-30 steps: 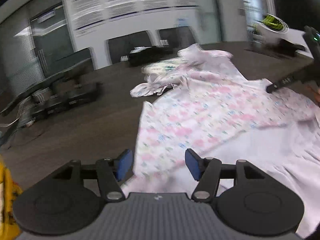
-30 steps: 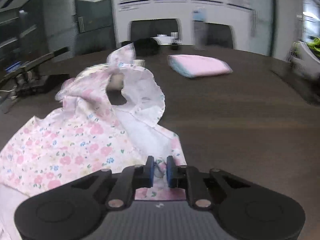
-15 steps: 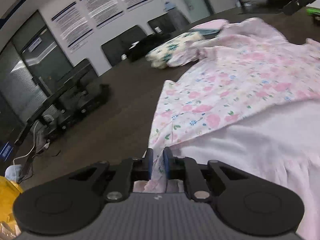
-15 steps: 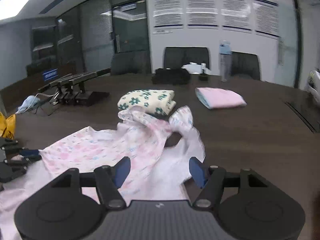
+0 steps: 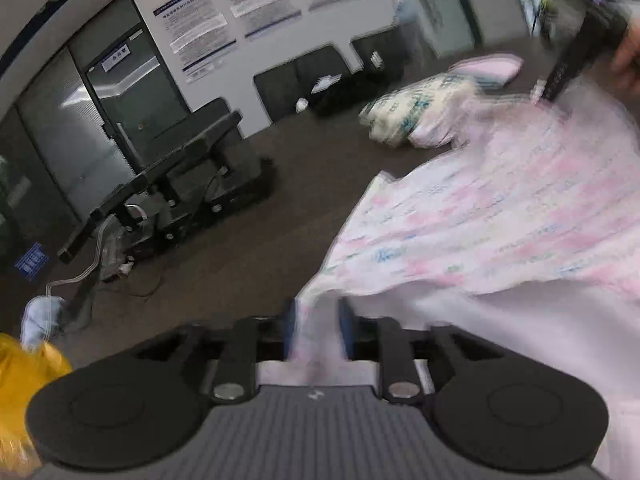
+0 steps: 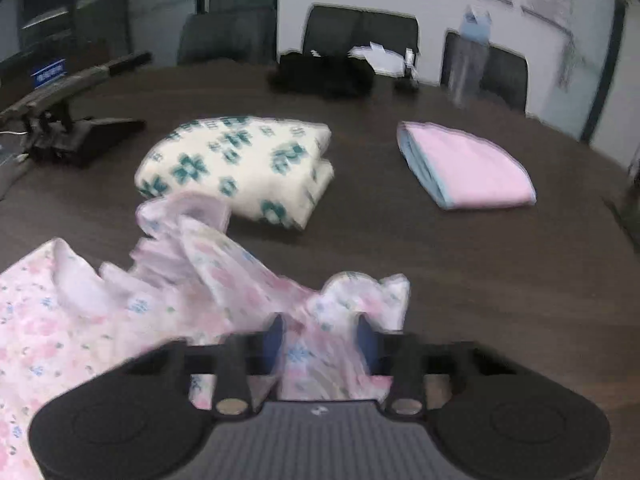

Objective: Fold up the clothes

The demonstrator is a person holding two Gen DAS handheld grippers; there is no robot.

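Pink floral fabric, the garment (image 6: pixel 120 320) being folded, is spread unfolded over the dark surface (image 6: pixel 480 260); two bundles, one cream with green print (image 6: pixel 240 168) and one plain pink (image 6: pixel 468 164), are already folded further back. The left hand-held gripper (image 5: pixel 316 330) is seen with its jaws opening, a hem corner between them. The right hand-held gripper (image 6: pixel 320 340) is closing on a ruffled edge, though in its frame the pads stand apart. Only the left view shows equipment stands (image 5: pixel 180 184) and the person's hand (image 5: pixel 628 60).
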